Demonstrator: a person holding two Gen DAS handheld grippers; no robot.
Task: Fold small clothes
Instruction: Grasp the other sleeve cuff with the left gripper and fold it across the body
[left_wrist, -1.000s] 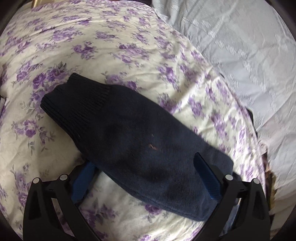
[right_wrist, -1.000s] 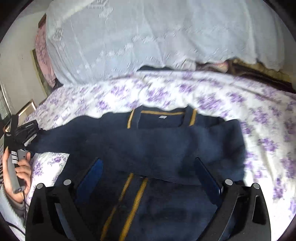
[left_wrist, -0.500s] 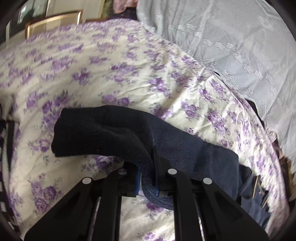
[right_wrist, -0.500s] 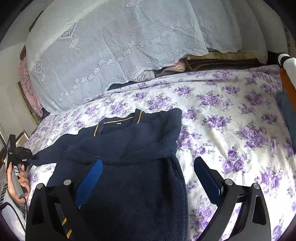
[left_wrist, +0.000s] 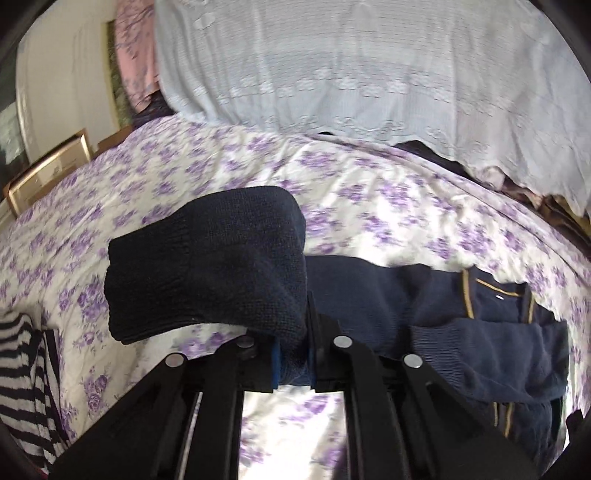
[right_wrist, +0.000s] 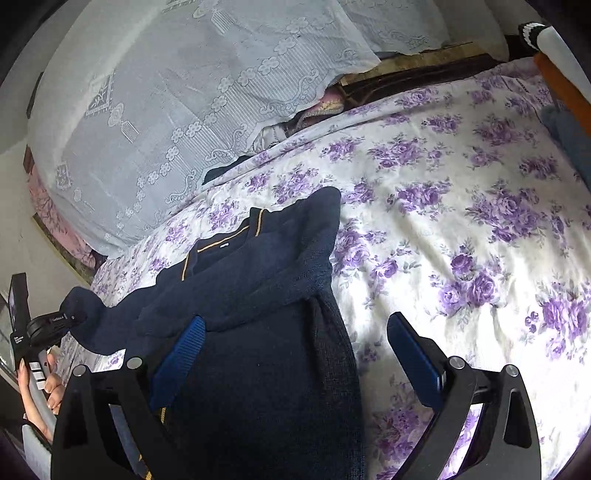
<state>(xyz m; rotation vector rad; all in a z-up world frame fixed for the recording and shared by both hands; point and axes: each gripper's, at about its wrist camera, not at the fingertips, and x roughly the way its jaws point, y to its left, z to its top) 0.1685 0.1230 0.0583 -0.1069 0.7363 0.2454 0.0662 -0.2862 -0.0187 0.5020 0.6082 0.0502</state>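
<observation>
Navy cardigan (right_wrist: 258, 295) on floral bed (right_wrist: 461, 229)

Bed under purple-floral sheet (right_wrist: 461, 229), white lace cover (right_wrist: 177, 92) behind; pale wall (left_wrist: 66, 74), perhaps a gilt frame (left_wrist: 48, 170), daylight

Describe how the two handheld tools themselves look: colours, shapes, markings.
Both match. The left tool and right tool have black angular linkage arms studded with round silver pivot pins and ending in flat blue pads. From the right wrist view, the left tool's black camera block carries small white lettering, with a white-striped grip.
</observation>
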